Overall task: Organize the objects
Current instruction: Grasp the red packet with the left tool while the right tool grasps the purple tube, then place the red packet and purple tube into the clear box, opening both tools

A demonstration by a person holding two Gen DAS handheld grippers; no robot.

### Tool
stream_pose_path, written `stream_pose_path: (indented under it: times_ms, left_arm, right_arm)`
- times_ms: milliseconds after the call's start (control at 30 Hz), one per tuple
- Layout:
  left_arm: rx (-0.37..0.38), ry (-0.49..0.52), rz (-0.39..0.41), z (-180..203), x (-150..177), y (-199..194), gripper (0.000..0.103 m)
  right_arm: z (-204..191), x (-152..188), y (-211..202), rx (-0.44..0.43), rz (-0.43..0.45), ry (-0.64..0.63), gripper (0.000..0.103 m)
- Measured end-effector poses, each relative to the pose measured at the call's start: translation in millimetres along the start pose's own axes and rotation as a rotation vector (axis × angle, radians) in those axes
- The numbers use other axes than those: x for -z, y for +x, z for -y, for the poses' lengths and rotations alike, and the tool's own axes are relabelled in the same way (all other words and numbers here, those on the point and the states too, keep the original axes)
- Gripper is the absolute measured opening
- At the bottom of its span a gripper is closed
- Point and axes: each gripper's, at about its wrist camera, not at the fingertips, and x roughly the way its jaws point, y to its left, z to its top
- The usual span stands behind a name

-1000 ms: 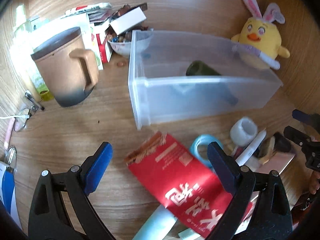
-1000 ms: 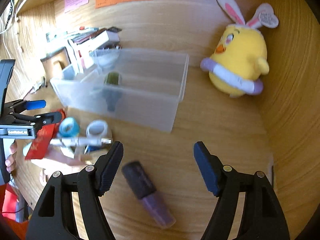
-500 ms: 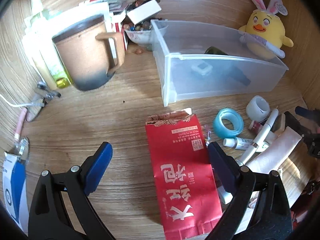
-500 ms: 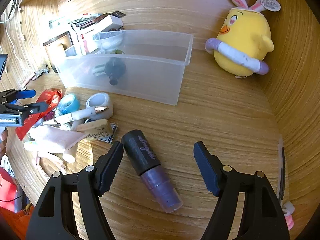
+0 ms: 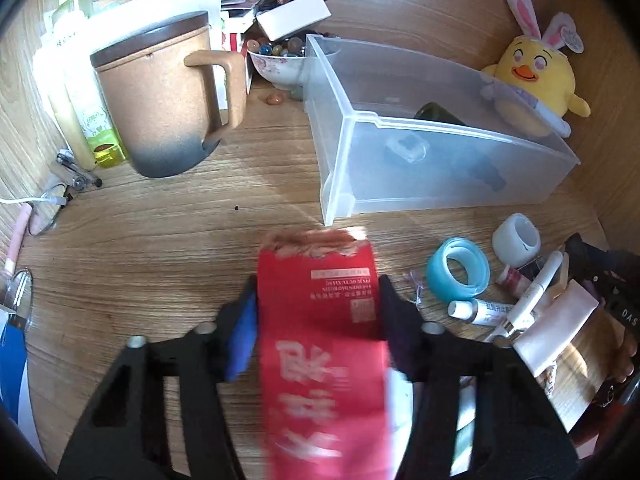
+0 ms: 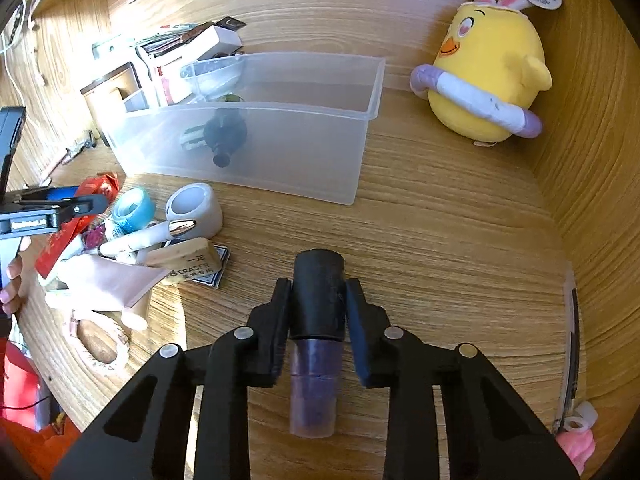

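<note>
A red paper packet [image 5: 320,360] with white characters lies on the wooden desk between the fingers of my left gripper [image 5: 316,300]. Its jaws are closing and both pads touch the packet's long edges. In the right wrist view my right gripper [image 6: 318,296] is closing on a purple bottle [image 6: 314,392]. Its pads press the sides of the bottle's black cap [image 6: 319,276]. The bottle points away from me along the fingers. Beyond both stands a clear plastic bin [image 5: 340,152] [image 6: 280,160] with a dark green bottle [image 5: 436,114] inside.
A brown mug [image 5: 160,104] and a bowl of beads [image 5: 276,64] stand left of the bin. A yellow plush chick [image 6: 488,72] sits at its right. Between the grippers lie a blue tape roll [image 5: 458,276], a white tape roll [image 5: 516,240], tubes, a pen and an eraser [image 6: 188,260].
Both grippers went from wide open to closed in. The left now has the red packet between its pads, the right the purple bottle's cap. The bottle turned in line with the fingers.
</note>
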Motion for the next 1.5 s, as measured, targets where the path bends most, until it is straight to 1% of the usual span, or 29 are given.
stream_pose_path:
  times_ms: [200,400,700,833,967,1100,1200,1333,1500]
  left_arm:
    - [-0.014,-0.016,0.058,-9,4,-15,0.053]
    - [-0.002,-0.013,0.134,-8,-3,-40,0.053]
    - [0.047,0.005,0.247,7,-24,-67,0.053]
    - [0.064,0.013,0.273,13,-35,-72,0.053]
    - [0.086,0.013,0.283,18,-49,-71,0.053]
    - [0.097,0.017,0.292,22,-63,-70,0.053]
    - [0.098,0.025,0.299,26,-74,-69,0.053]
    - [0.085,0.046,0.314,33,-92,-67,0.053]
    - [0.063,0.078,0.332,42,-113,-61,0.053]
  right_arm:
    - [3,-3,-11,-0.005,0.043,0.044,0.024]
    - [4,-14,-32,-0.006,0.113,0.063,0.024]
    - [2,-38,-54,-0.018,0.221,0.095,0.024]
    - [1,-51,-64,-0.026,0.269,0.097,0.024]
    - [-1,-68,-74,-0.03,0.325,0.088,0.024]
    - [-5,-84,-78,-0.03,0.356,0.072,0.024]
    - [-7,-96,-77,-0.027,0.367,0.059,0.024]
    - [-11,-112,-70,0.0,0.374,0.04,0.024]
    - [-12,-131,-53,0.009,0.35,0.021,0.024]
